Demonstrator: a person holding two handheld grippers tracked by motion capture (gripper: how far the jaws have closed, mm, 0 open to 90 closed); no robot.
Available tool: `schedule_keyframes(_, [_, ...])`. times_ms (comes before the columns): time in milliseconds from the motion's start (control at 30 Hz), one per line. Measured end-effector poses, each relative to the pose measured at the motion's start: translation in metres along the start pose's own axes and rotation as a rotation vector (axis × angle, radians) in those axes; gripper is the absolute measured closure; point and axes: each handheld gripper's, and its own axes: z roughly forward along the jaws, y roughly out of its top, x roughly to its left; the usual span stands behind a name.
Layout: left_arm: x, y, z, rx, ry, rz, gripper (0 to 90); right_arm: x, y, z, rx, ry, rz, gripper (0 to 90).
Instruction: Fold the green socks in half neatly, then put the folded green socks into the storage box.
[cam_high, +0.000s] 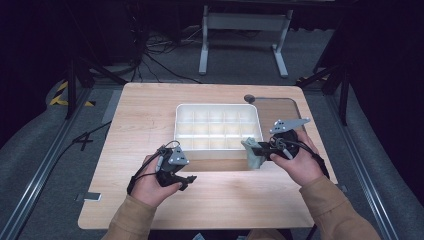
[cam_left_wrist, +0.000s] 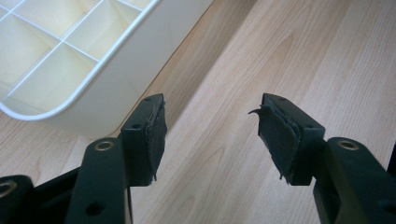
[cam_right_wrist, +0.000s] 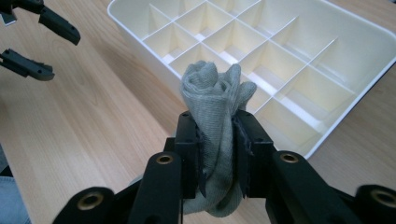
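Right pads: the right gripper (cam_right_wrist: 219, 154) clamps a rolled grey sock (cam_right_wrist: 215, 100) across its middle, the roll's top standing above the jaws.
Left pads: the left gripper (cam_left_wrist: 208, 135) stands apart with nothing between its jaws, over bare table (cam_left_wrist: 289, 51).
Sock's place: lifted just off the near right corner of the white divided tray (cam_high: 218, 107).
Advice: probably carry the roll over one compartment, keep it upright, lower it between the dividers, then let go.
Risk: a loose grip may let the roll unfurl.
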Motion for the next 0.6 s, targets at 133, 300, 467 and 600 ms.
schedule_keyframes(133, [0.001,0.0,0.0,-0.004,0.002,-0.005,42.1,-0.007,0.007,-0.001,0.008,-0.016,-0.012,73.4])
schedule_keyframes(300, [0.002,-0.001,-0.001,-0.006,0.001,-0.013,42.1,-0.016,0.012,-0.001,0.013,-0.035,-0.032,73.3])
schedule_keyframes(467, [0.004,-0.003,-0.004,-0.01,0.006,-0.02,42.1,-0.025,0.018,0.0,0.021,-0.059,-0.055,73.1])
schedule_keyframes(600, [0.004,-0.004,-0.005,-0.013,0.008,-0.028,42.1,-0.03,0.023,0.002,0.035,-0.074,-0.08,73.1])
